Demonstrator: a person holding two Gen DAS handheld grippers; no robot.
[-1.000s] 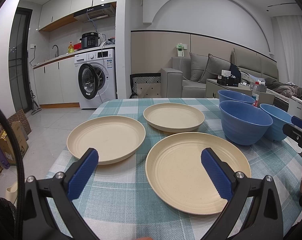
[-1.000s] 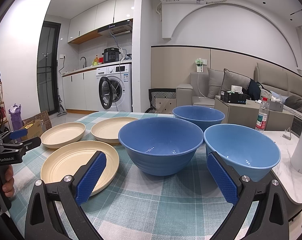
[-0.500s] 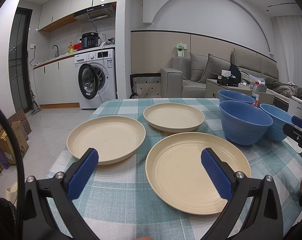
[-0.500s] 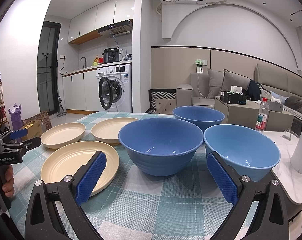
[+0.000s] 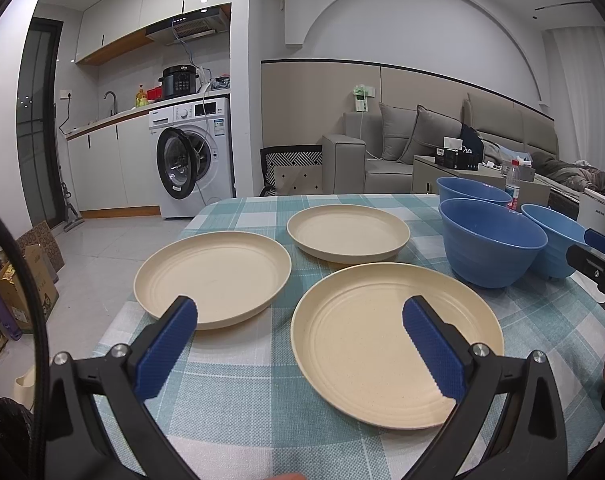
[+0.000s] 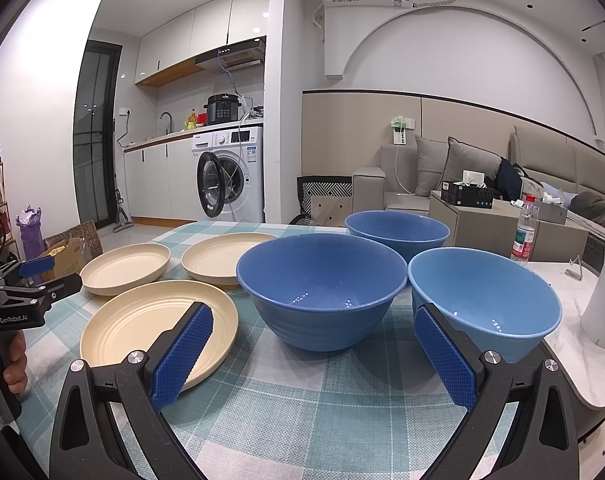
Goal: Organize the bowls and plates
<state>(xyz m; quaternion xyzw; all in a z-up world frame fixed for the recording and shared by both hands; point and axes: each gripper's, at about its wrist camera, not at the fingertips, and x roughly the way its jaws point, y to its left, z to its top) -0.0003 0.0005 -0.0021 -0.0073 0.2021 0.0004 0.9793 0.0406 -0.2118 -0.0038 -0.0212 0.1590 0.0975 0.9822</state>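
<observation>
A: Currently, what is laid out on the counter [image 5: 238, 396]?

B: Three cream plates and three blue bowls are set apart on the checked cloth, none stacked. The near plate [image 5: 394, 340] lies directly ahead of the left gripper [image 5: 298, 344]; the left plate [image 5: 212, 274] and the far plate [image 5: 348, 232] lie beyond it. The centre bowl [image 6: 322, 288] sits ahead of the right gripper [image 6: 314, 356], with the light-blue bowl [image 6: 486, 300] just beside it on the right and the far bowl [image 6: 396, 230] behind.

A: How are the fingers set?

B: Both pairs are spread wide and nothing is held. Neither pair is seen touching any dish.

A: What faults are to be expected?

B: Stacking has not been started, by the look of it. The plates are shallow with low rims, so a grasp taken only at the rim edge could let a plate tip or slip out. The light-blue bowl stands near the counter edge; a sideways nudge from the right fingers [image 6: 442, 364] could push it off. The centre bowl and light-blue bowl are nearly touching, so a finger lowered between them could shove one aside. The cloth could also be dragged if a plate is slid rather than lifted.
</observation>
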